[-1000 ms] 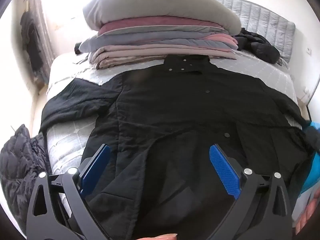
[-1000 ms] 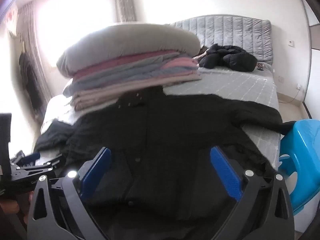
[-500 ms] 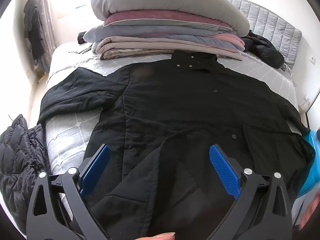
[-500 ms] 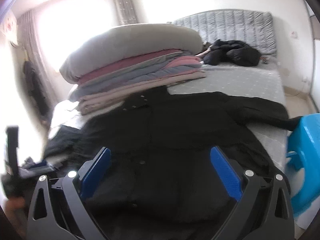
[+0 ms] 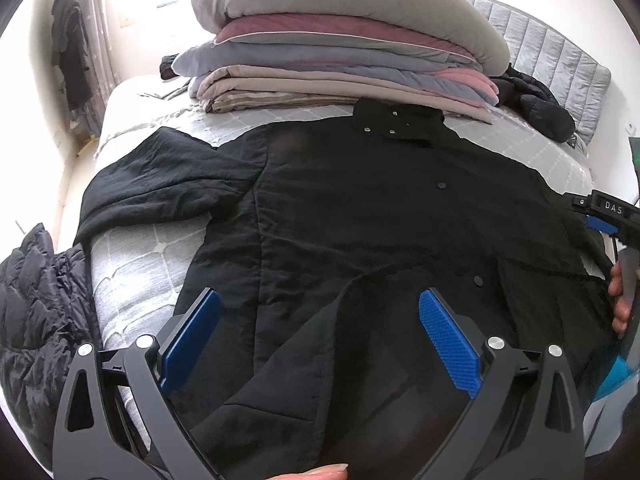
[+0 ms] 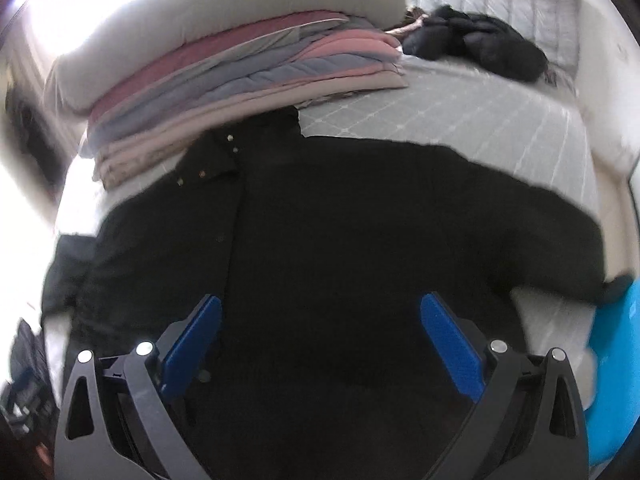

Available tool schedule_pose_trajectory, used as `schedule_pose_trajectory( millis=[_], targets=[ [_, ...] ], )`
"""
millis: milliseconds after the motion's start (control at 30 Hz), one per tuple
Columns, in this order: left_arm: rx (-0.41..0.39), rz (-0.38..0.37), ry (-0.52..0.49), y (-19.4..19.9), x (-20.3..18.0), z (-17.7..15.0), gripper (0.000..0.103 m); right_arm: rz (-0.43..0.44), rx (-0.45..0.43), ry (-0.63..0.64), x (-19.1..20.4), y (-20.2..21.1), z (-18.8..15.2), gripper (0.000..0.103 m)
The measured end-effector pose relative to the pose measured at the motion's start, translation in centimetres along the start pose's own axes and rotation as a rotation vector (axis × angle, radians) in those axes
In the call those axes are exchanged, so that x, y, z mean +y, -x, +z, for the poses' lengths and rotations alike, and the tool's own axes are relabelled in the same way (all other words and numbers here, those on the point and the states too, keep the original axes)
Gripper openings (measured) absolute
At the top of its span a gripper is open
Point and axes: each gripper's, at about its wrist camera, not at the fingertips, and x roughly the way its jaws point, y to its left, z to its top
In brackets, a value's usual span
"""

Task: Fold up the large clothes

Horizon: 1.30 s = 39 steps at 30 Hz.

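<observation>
A large black coat lies spread face up on the grey bed, collar toward the stacked bedding, sleeves out to both sides. It also fills the right wrist view. My left gripper is open and empty, hovering over the coat's lower left front panel. My right gripper is open and empty above the coat's lower front. The right gripper also shows at the right edge of the left wrist view.
A tall stack of folded quilts and a pillow sits just behind the collar. A black puffer jacket lies near the headboard. Another dark puffer hangs off the bed's left edge. A blue plastic stool stands at the right.
Both grippers have moved closer and lower over the coat, which now looks larger in both views. The right gripper has entered the left wrist view at the right edge. Both stay open.
</observation>
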Motion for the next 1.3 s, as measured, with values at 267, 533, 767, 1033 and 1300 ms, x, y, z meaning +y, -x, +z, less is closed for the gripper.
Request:
schedule_pose_trajectory(
  millis=[267, 533, 767, 1033, 1300],
  targets=[
    [-0.015, 0.022, -0.031, 0.2, -1.3, -0.4, 0.096, -0.004, -0.157, 0.051, 4.6, 5.8, -6.4, 0.096],
    [-0.029, 0.042, -0.032, 0.3, -2.0, -0.7, 0.096, -0.001, -0.200, 0.077, 6.6, 7.8, -6.9, 0.096],
    [-0.032, 0.042, -0.038, 0.4, -2.1, -0.6, 0.096, -0.002, -0.187, 0.071, 5.7, 7.5, -6.5, 0.096],
    [-0.030, 0.051, -0.049, 0.3, -2.3, -0.7, 0.096, -0.001, -0.181, 0.088, 6.1, 7.3, -6.5, 0.096],
    [-0.028, 0.054, -0.056, 0.3, -2.3, -0.8, 0.096, -0.001, -0.180, 0.094, 6.0, 7.3, -6.6, 0.096]
  ],
)
